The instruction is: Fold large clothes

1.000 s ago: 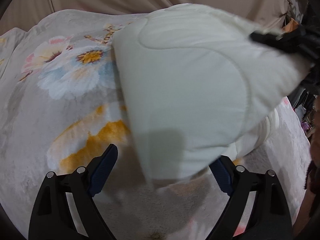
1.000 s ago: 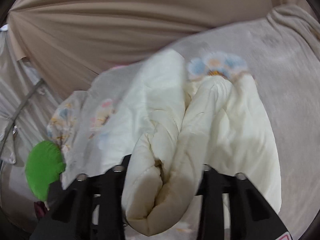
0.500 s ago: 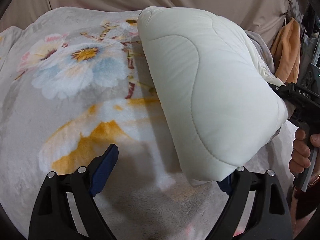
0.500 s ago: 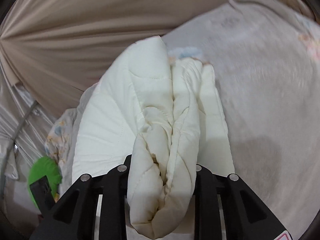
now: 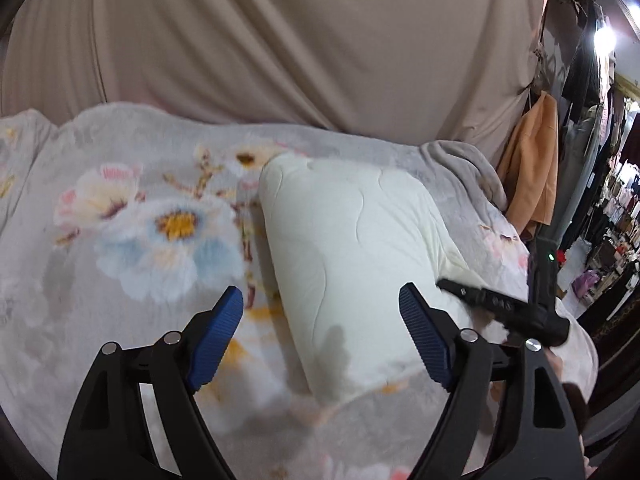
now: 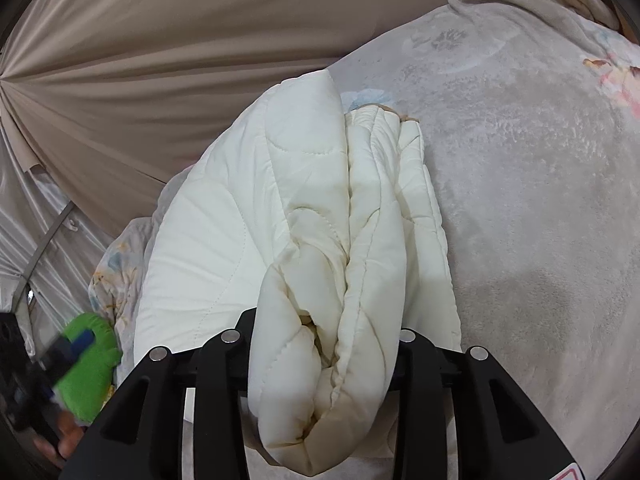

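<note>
- My right gripper (image 6: 324, 344) pinches the folded cream quilt (image 6: 280, 220), jaws opening; the bundled end may spring apart on the floral blanket (image 6: 540, 200).
- My left gripper (image 5: 320, 340) hangs empty, jaws closing.

A floral blanket (image 5: 152, 216), beige curtain (image 5: 280, 40) and orange garment (image 5: 532, 176).

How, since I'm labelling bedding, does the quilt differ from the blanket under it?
The quilt is plain cream, while the blanket is grey with printed flowers. The quilt is puffy with stitched lines, and the blanket looks fuzzy. The quilt is folded into a thick bundle, whereas the blanket lies spread out beneath it. Both are soft bedding.
</note>
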Demonstrator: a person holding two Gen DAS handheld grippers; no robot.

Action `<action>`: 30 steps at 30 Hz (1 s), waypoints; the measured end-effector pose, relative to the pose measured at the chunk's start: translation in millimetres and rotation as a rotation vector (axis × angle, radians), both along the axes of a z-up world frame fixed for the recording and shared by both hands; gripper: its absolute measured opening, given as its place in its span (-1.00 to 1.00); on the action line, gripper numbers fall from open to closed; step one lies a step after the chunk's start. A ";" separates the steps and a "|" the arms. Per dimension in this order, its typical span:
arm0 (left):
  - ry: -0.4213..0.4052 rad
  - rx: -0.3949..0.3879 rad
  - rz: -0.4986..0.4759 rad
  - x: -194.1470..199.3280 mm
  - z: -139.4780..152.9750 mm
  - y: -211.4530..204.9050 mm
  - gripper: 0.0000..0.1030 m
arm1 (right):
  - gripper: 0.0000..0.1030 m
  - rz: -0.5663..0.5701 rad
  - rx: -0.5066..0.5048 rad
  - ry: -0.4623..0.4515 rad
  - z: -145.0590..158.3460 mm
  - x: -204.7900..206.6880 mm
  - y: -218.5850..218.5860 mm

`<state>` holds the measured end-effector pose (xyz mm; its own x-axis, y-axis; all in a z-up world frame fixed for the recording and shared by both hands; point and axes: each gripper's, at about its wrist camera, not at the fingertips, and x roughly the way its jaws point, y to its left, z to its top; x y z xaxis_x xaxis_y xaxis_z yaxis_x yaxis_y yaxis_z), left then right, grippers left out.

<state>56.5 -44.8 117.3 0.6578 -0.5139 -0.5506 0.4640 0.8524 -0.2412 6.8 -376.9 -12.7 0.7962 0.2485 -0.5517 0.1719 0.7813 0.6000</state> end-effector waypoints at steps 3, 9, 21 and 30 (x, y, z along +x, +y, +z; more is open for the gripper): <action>0.031 0.068 -0.026 27.8 -14.3 -31.3 0.52 | -0.33 0.001 0.014 0.001 -0.4 -3.2 -0.6; 0.124 0.115 -0.034 58.5 -60.5 -60.8 0.54 | -0.16 -0.021 0.010 -0.018 15.2 -26.0 -4.8; 0.086 0.151 -0.032 49.6 -58.0 -65.8 0.54 | 0.31 -0.043 -0.157 -0.028 87.4 54.7 -14.2; 0.082 0.117 -0.054 37.7 -39.9 -51.9 0.53 | -0.85 0.039 -0.192 -0.158 115.0 36.2 23.7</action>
